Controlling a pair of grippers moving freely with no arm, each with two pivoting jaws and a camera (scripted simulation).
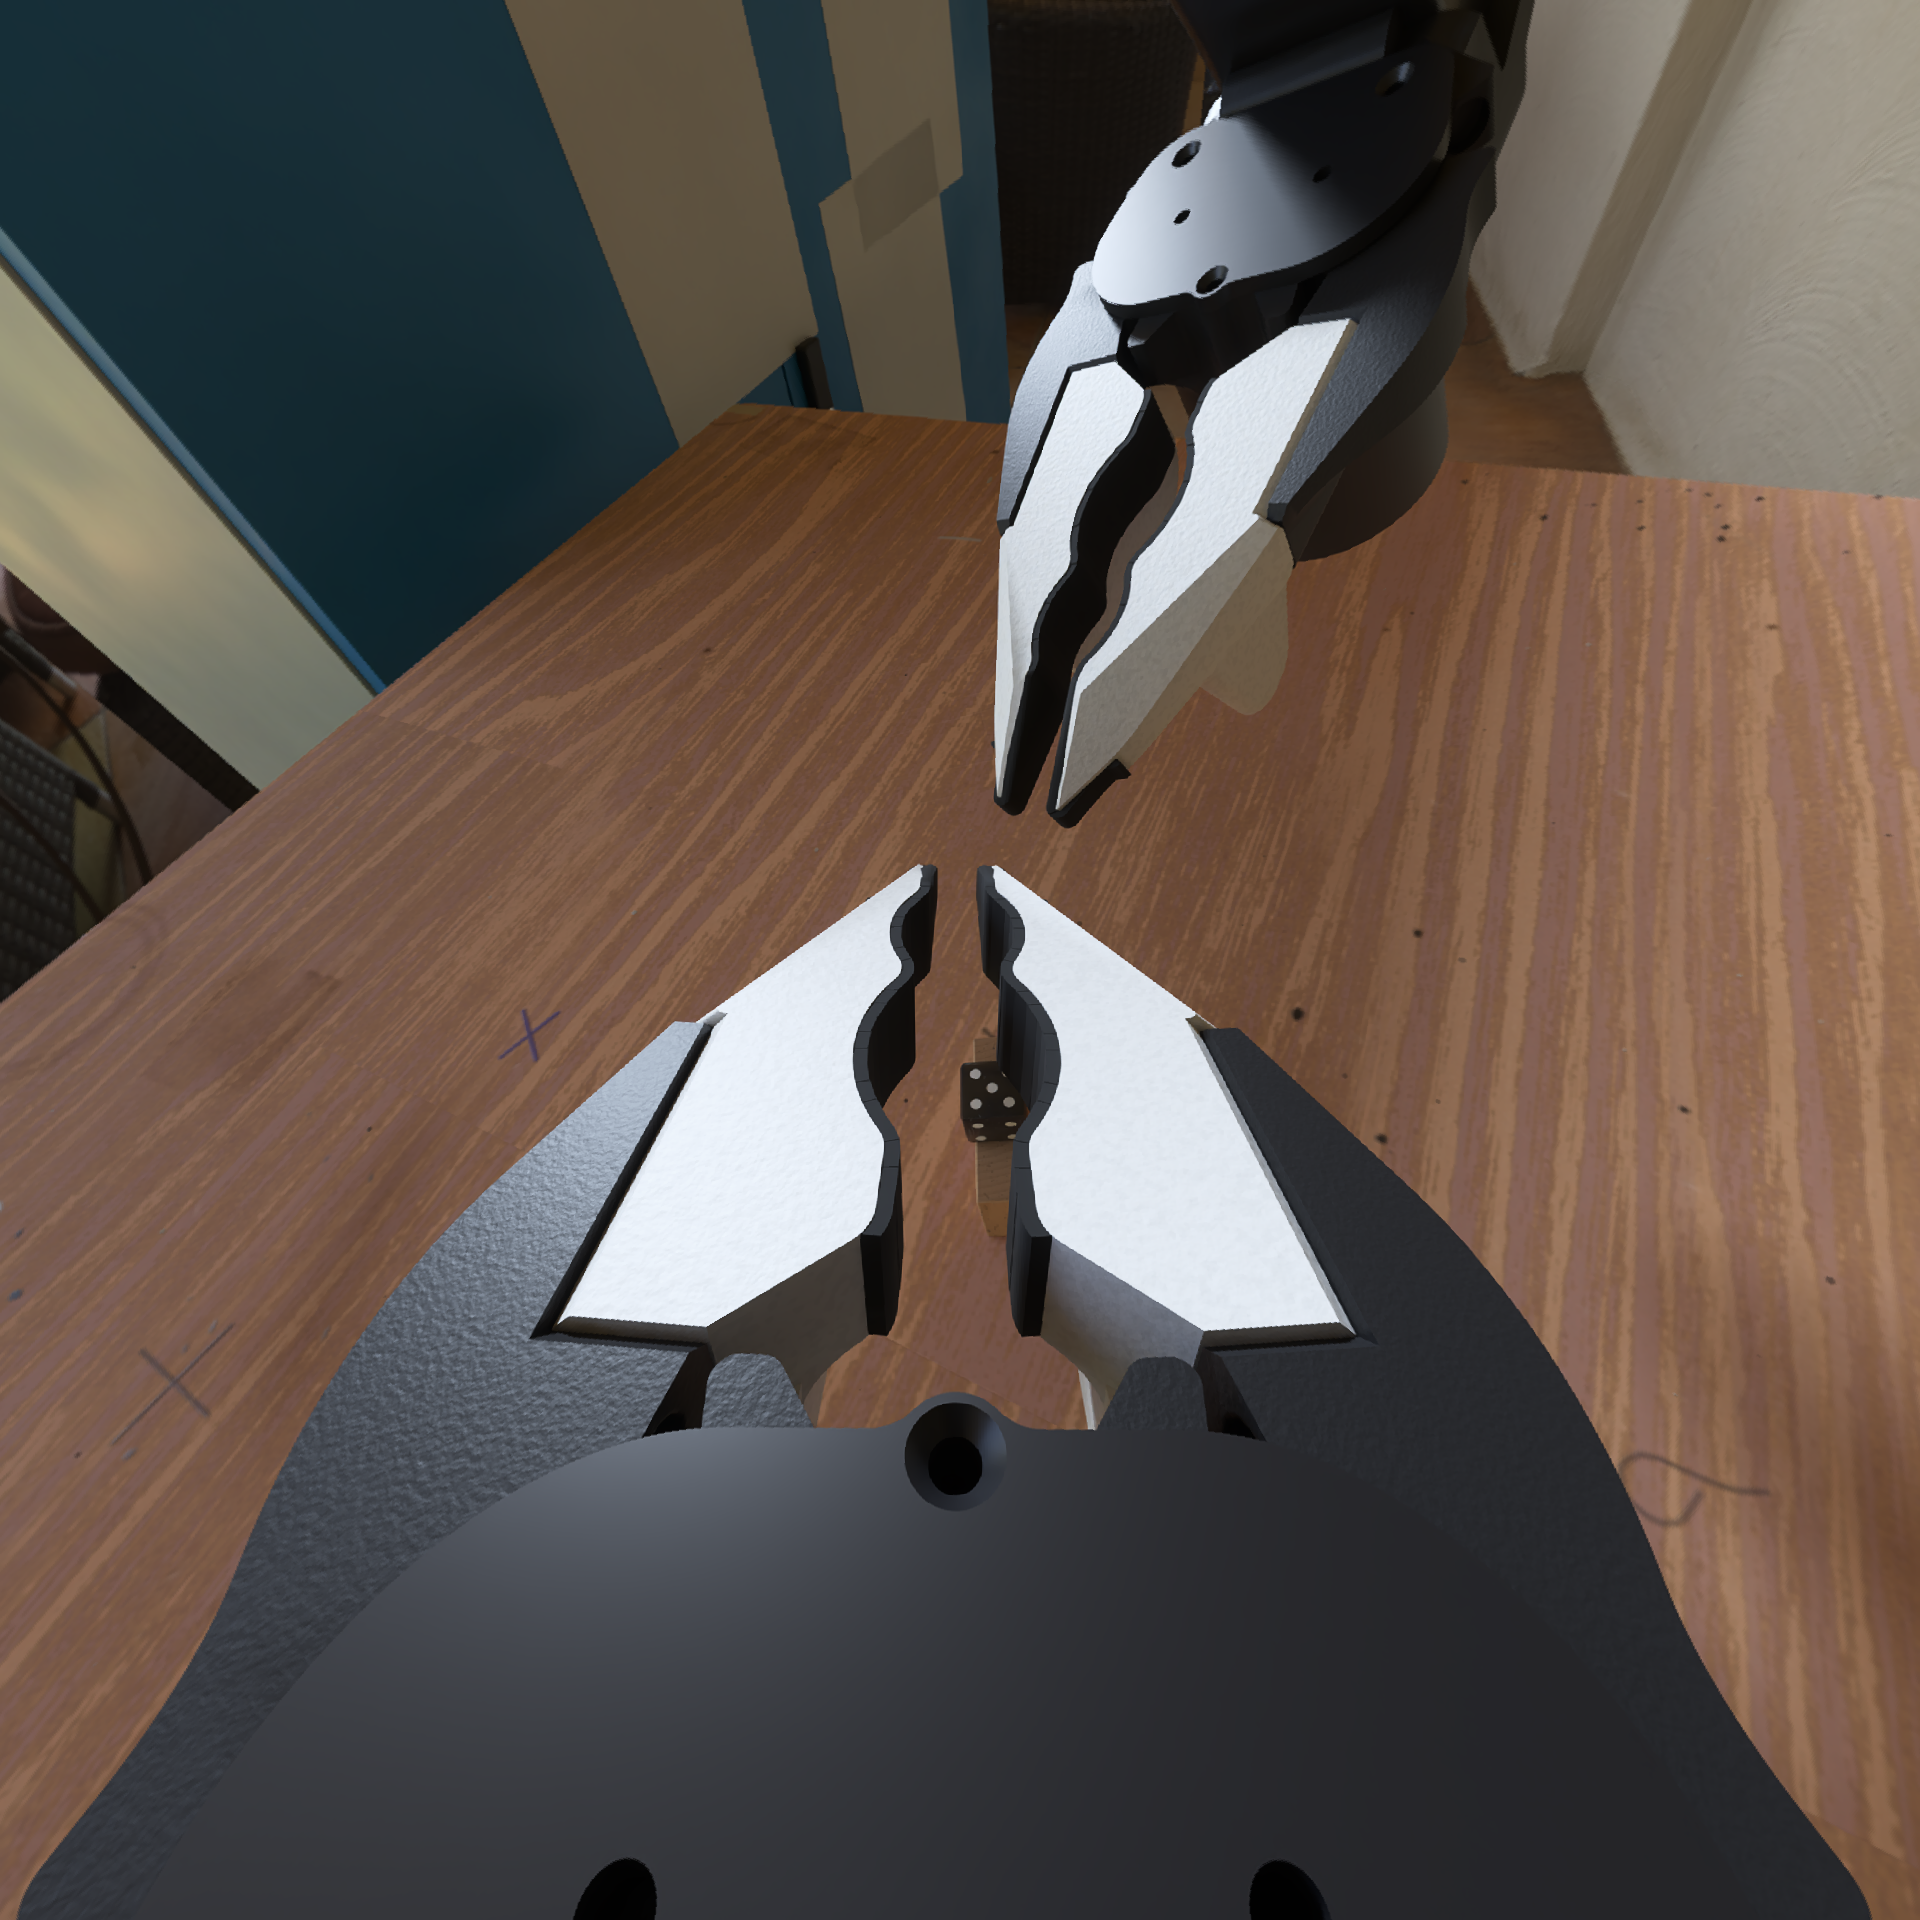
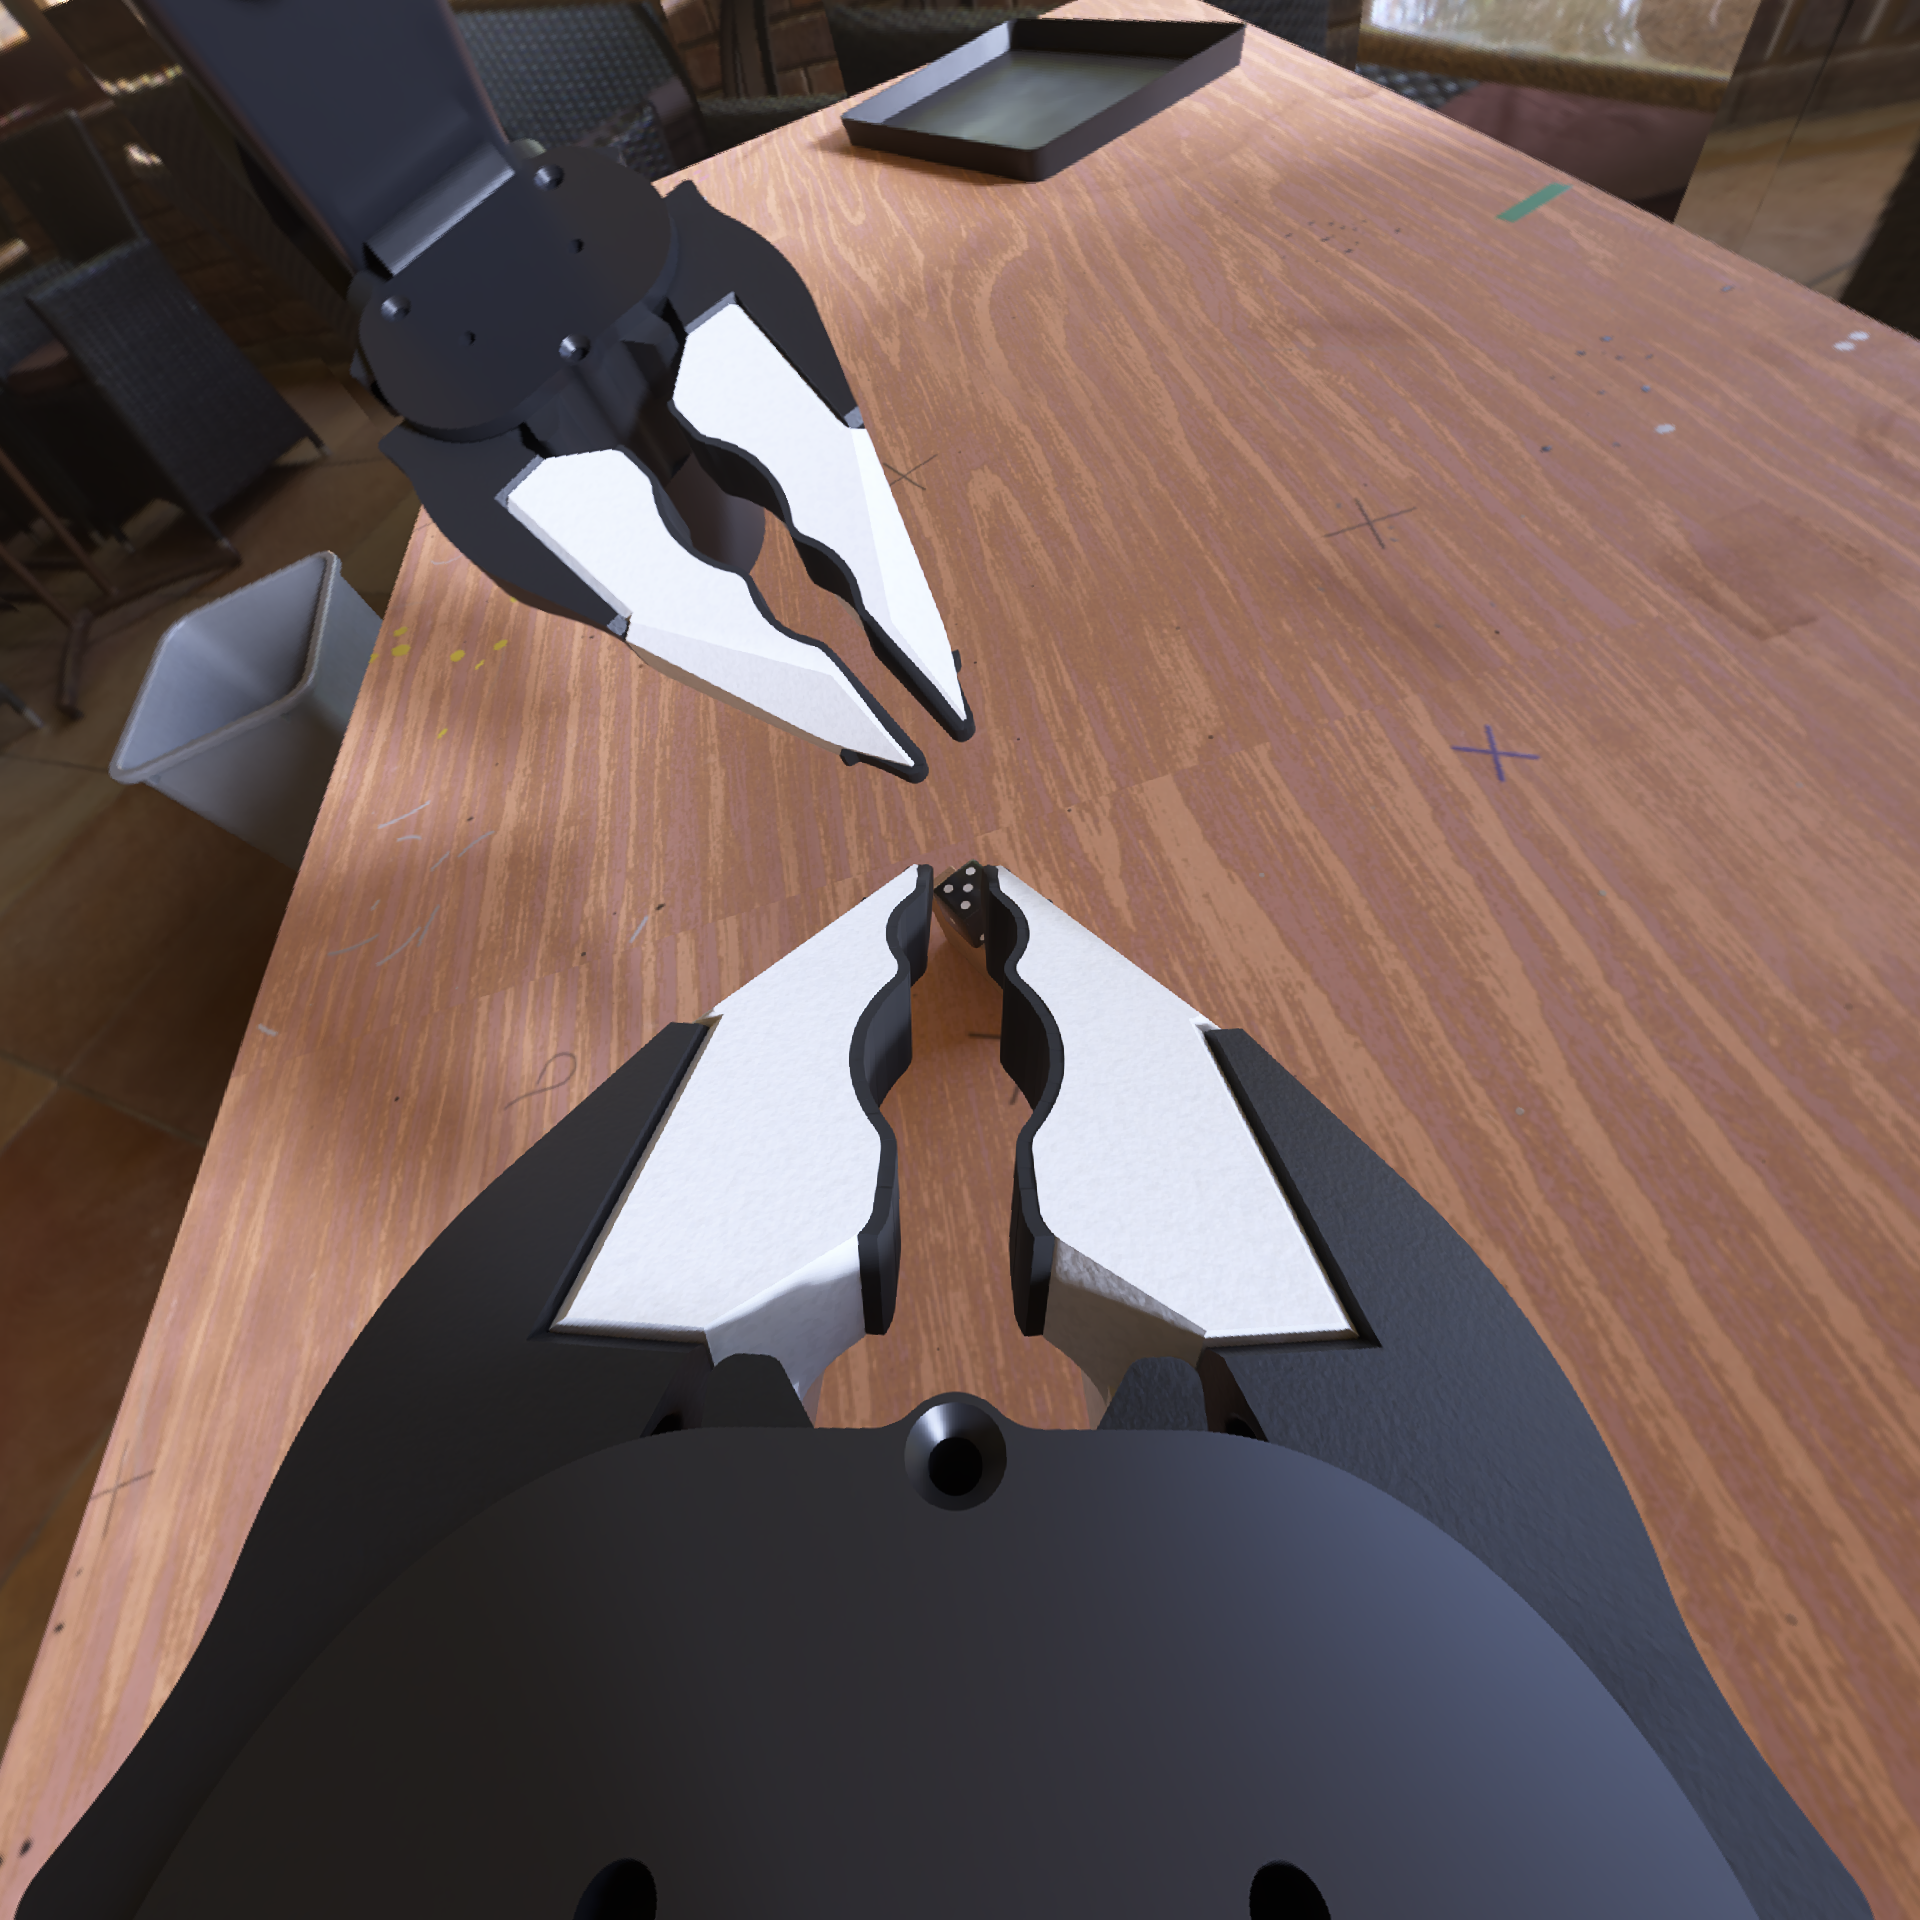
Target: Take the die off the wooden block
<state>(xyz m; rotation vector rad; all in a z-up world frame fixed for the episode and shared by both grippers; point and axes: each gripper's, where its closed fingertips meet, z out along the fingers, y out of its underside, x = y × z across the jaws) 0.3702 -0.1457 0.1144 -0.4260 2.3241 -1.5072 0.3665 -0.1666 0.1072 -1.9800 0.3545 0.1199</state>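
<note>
A small black die (image 1: 987, 1099) with white pips sits on top of a narrow upright wooden block (image 1: 994, 1195) on the table. In the left wrist view I see both through the gap between my left gripper's fingers. My left gripper (image 1: 957, 875) hovers above them, open only by a narrow gap and empty. My right gripper (image 1: 1034, 812) hangs opposite it, tips pointing down, also narrowly open and empty. In the right wrist view the die (image 2: 958, 902) shows just beyond the tips of my right gripper (image 2: 959, 875), below them. The left gripper (image 2: 940, 753) is ahead. The block does not show there.
The wooden table (image 2: 1351, 935) has pen crosses on it. A black shallow tray (image 2: 1039, 94) lies at its far end. A grey bin (image 2: 239, 696) stands on the floor beside the table's left edge. Chairs stand beyond it.
</note>
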